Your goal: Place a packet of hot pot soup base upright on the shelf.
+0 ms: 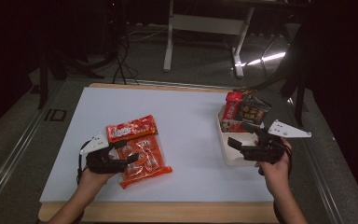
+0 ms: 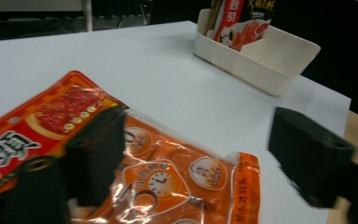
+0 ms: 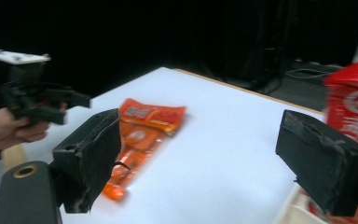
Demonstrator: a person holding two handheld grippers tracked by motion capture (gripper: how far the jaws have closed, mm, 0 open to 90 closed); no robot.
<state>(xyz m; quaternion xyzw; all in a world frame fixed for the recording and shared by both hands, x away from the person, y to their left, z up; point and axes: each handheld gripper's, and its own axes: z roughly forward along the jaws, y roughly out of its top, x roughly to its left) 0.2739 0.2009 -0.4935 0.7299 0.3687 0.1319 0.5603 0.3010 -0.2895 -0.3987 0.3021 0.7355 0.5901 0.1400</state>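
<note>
The bench [image 1: 191,121] is a white sheet on a wooden board, whose wood shows along the near and far edges. Its whole middle, from the far edge to the near edge, lies bare and gives wide room between the two hands. Dark floor and the legs of a white frame [image 1: 205,28] lie beyond the far edge.

Near the right edge stands a cream bin [image 1: 230,156], its near end bare inside. At its far end stand upright packets: a red pack [image 1: 233,105] and a dark pack [image 1: 254,111], with a third packet low between them, too small to read. In the right gripper view the red pack is cut off by the frame's right side.

Toward the near left corner lie two flat pouches, touching: an orange pouch [image 1: 144,161] nearer the near edge and a red pouch [image 1: 131,129] overlapping its far end. Their print is blurred in both gripper views.

The right tool [image 1: 244,135] hovers over the bin's near end, jaws spread wide and holding nothing. The left tool [image 1: 126,151] sits at the orange pouch's left side, jaws spread; in its own view one jaw hides part of the pouch while the other stands over bare bench. I cannot tell whether it touches the pouch.
</note>
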